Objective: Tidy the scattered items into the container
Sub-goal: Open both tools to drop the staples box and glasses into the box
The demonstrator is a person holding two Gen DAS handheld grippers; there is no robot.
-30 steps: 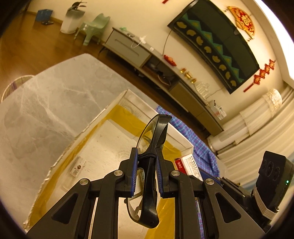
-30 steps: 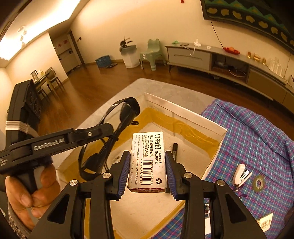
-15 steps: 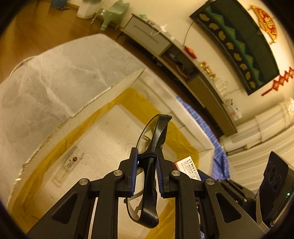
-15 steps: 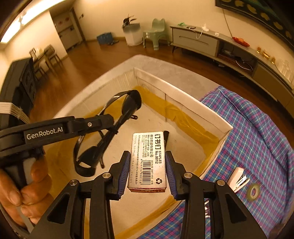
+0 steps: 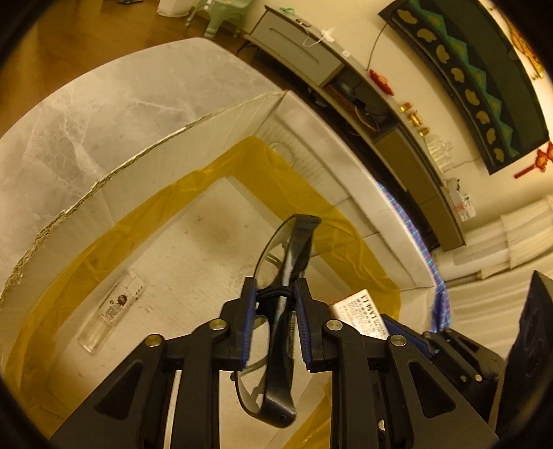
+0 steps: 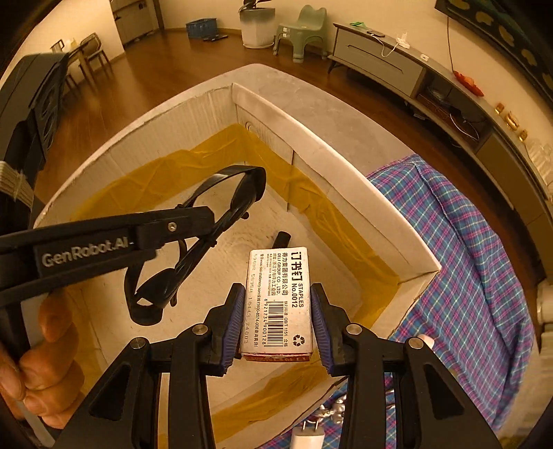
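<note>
Black-framed safety glasses [image 5: 287, 273] hang over the cardboard box [image 5: 103, 186] as the left hand-held gripper [image 5: 274, 324] has just been parting its jaws to drop them, while the right hand-held gripper [image 6: 276, 321] clamps a staples box [image 6: 278, 304]

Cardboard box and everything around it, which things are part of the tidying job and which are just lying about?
Part of the job:
- cardboard box, the container
- glasses between the left hand-held gripper pads, whose jaws have just been opening
- staples box clamped in the right hand-held gripper
- black marker and clear tube, already inside

Just lying about:
- plaid cloth
- green stool
- TV cabinet
</note>
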